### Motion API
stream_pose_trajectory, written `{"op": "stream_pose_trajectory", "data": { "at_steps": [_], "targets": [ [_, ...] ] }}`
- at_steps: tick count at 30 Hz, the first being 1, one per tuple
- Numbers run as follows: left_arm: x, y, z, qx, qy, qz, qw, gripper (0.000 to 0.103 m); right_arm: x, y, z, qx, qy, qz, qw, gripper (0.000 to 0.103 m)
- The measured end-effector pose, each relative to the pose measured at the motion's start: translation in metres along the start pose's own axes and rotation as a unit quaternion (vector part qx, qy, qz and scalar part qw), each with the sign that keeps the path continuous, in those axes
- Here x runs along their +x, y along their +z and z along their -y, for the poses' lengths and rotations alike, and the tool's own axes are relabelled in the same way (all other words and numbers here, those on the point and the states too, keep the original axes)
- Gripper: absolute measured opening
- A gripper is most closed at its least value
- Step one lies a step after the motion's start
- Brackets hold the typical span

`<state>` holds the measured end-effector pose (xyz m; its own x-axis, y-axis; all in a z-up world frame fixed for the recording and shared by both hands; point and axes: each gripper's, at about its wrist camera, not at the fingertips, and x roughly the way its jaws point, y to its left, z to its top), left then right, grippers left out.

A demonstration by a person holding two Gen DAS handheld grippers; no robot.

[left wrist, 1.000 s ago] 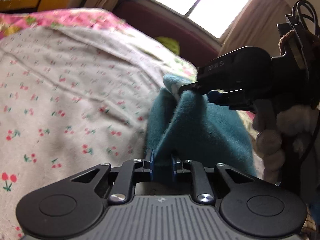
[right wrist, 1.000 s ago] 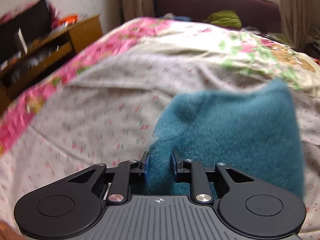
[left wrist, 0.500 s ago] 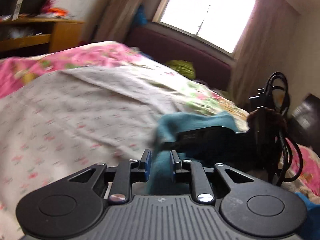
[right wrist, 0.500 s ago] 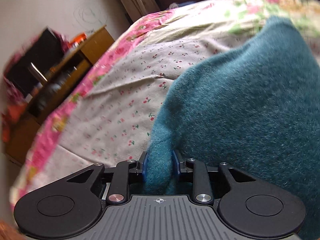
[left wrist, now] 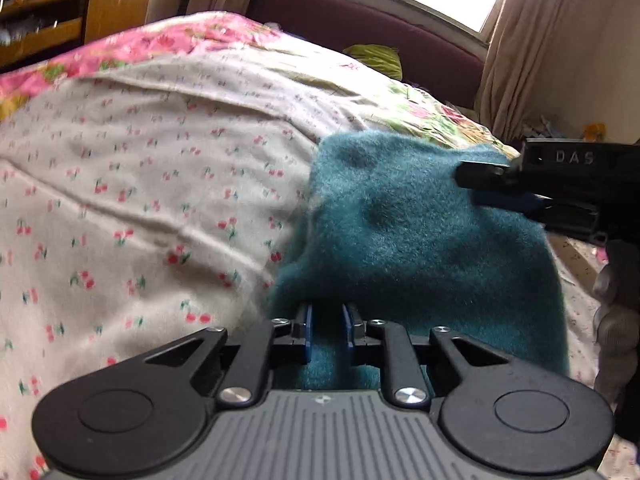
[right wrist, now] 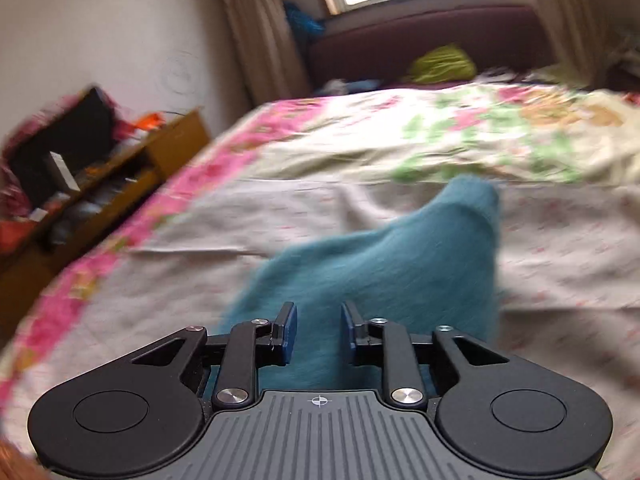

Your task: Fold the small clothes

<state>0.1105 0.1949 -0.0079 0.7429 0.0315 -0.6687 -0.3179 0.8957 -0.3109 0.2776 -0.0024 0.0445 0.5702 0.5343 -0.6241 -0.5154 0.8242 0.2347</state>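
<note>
A fuzzy teal garment (left wrist: 400, 240) lies bunched on the cherry-print bedsheet (left wrist: 140, 180). My left gripper (left wrist: 326, 312) is shut on its near edge, and the cloth fills the narrow gap between the blue pads. In the left wrist view my right gripper (left wrist: 470, 184) reaches in from the right over the garment's far corner, held by a person's hand (left wrist: 616, 320). In the right wrist view, blurred by motion, the teal garment (right wrist: 400, 264) runs from between the pads of my right gripper (right wrist: 318, 312) out across the bedsheet (right wrist: 560, 248). Its jaws are closing on that cloth.
A wooden shelf unit (right wrist: 120, 176) with clutter stands left of the bed. A maroon bench (right wrist: 400, 48) under the window holds a green cloth (right wrist: 440, 64). Curtains hang on both sides. A pink floral quilt (left wrist: 180, 40) covers the bed's far part.
Both grippers have carried the teal garment across the bed. It now lies lower and more spread out. In the left wrist view the right gripper has drawn away to the right edge.
</note>
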Motion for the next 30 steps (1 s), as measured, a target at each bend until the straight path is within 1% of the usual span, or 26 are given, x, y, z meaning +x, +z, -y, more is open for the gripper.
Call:
{"op": "stream_pose_trajectory", "data": {
  "at_steps": [1, 2, 4, 5, 8, 9, 10, 11, 13, 15, 17, 19, 21, 24, 26, 28, 30],
  "targets": [
    [0.002, 0.002, 0.003, 0.008, 0.002, 0.003, 1.0, 0.031, 0.006, -0.002, 0.005, -0.006, -0.024, 0.0, 1.0, 0.003],
    [0.005, 0.004, 0.004, 0.012, 0.002, 0.006, 0.9999, 0.031, 0.013, -0.006, 0.013, 0.003, -0.038, -0.004, 0.999, 0.0],
    [0.01, 0.006, 0.004, 0.015, -0.005, 0.006, 0.9999, 0.031, 0.017, -0.017, 0.033, 0.049, -0.019, -0.004, 0.999, 0.0],
    [0.013, 0.006, 0.003, 0.017, -0.007, 0.006, 0.9998, 0.03, 0.016, -0.021, 0.038, 0.06, -0.011, -0.003, 0.998, 0.0],
    [0.012, -0.003, -0.001, 0.017, -0.017, 0.014, 0.9996, 0.029, 0.008, -0.014, 0.028, 0.025, -0.017, -0.006, 1.0, 0.0],
    [0.011, -0.005, -0.002, 0.017, -0.018, 0.016, 0.9996, 0.028, 0.005, -0.01, 0.025, 0.028, -0.014, 0.0, 1.0, 0.0],
    [0.011, -0.005, -0.004, 0.014, -0.018, 0.016, 0.9996, 0.028, 0.0, -0.006, 0.023, 0.036, -0.007, 0.011, 0.999, 0.007],
    [0.011, -0.005, -0.005, 0.009, -0.018, 0.016, 0.9997, 0.028, -0.003, -0.002, 0.022, 0.038, -0.007, 0.023, 0.999, 0.012],
    [0.009, -0.006, -0.007, -0.001, -0.019, 0.017, 0.9997, 0.028, -0.001, 0.005, 0.016, 0.021, -0.024, 0.034, 0.999, 0.013],
    [0.01, -0.007, -0.008, -0.004, -0.02, 0.023, 0.9995, 0.028, 0.012, 0.009, 0.013, 0.006, -0.044, 0.021, 0.999, 0.013],
    [0.009, -0.009, -0.007, 0.0, -0.019, 0.027, 0.9994, 0.028, 0.031, 0.005, 0.009, -0.014, -0.064, -0.002, 0.998, 0.012],
    [0.009, -0.01, -0.008, -0.001, -0.02, 0.031, 0.9993, 0.028, 0.044, -0.004, 0.006, -0.035, -0.075, -0.005, 0.997, 0.012],
    [0.01, -0.012, -0.009, 0.001, -0.021, 0.033, 0.9992, 0.028, 0.045, -0.005, 0.005, -0.04, -0.079, -0.003, 0.996, 0.012],
    [0.01, -0.013, -0.008, 0.006, -0.02, 0.035, 0.9992, 0.028, 0.029, 0.0, 0.009, -0.014, -0.067, 0.002, 0.998, 0.011],
    [0.009, -0.013, -0.009, 0.003, -0.022, 0.035, 0.9991, 0.028, 0.008, 0.0, 0.009, 0.004, -0.064, 0.02, 0.998, 0.013],
    [0.009, -0.013, -0.011, -0.003, -0.026, 0.037, 0.999, 0.028, -0.019, -0.009, 0.009, 0.026, -0.049, 0.03, 0.998, 0.015],
    [0.007, -0.013, -0.015, -0.014, -0.035, 0.039, 0.9985, 0.028, -0.046, -0.026, 0.007, 0.032, -0.03, 0.035, 0.998, 0.015]
  ]
}}
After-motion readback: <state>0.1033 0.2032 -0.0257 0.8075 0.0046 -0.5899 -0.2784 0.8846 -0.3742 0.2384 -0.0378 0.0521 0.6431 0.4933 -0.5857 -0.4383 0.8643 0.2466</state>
